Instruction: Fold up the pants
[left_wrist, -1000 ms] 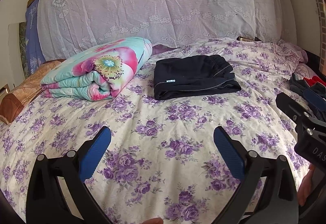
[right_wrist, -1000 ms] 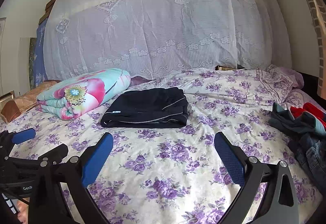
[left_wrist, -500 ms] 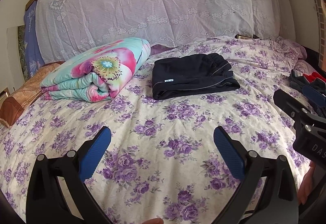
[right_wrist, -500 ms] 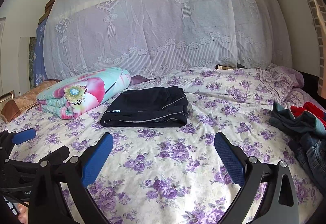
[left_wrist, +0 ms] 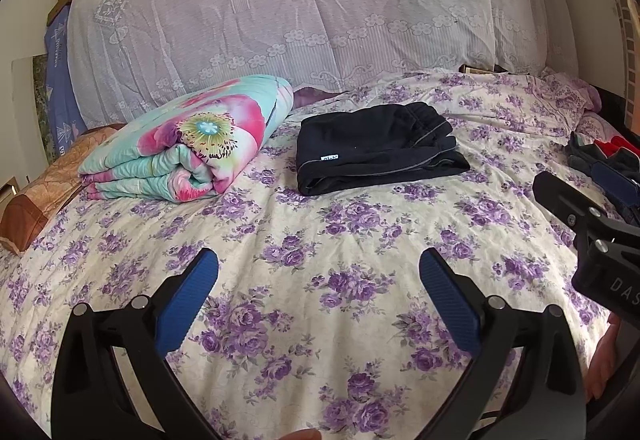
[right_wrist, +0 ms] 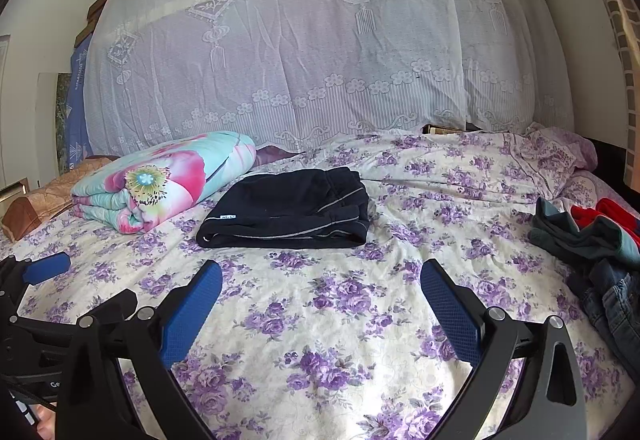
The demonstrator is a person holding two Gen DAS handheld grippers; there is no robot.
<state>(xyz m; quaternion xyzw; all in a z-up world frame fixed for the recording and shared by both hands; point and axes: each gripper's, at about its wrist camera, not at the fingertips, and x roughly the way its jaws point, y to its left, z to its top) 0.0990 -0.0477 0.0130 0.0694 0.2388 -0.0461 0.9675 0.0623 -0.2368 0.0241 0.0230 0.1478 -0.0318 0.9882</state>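
Folded black pants point(left_wrist: 380, 146) point(right_wrist: 288, 214) lie flat in a neat rectangle on the floral bedsheet point(left_wrist: 320, 240), toward the far middle of the bed. My left gripper point(left_wrist: 318, 264) hovers open over bare sheet, well short of the pants, with nothing between its blue pads. My right gripper point(right_wrist: 320, 274) is also open and empty, just in front of the pants' near edge. Each gripper shows at the edge of the other's view.
A rolled floral quilt point(left_wrist: 188, 144) lies left of the pants, beside a brown pillow point(left_wrist: 44, 192). A heap of unfolded clothes point(right_wrist: 596, 240), with jeans and something red, sits at the right edge. A lace curtain point(right_wrist: 320, 60) covers the back.
Both views have drifted slightly; the pants sit a touch higher in the frames. Both grippers stay open and nothing was gripped.
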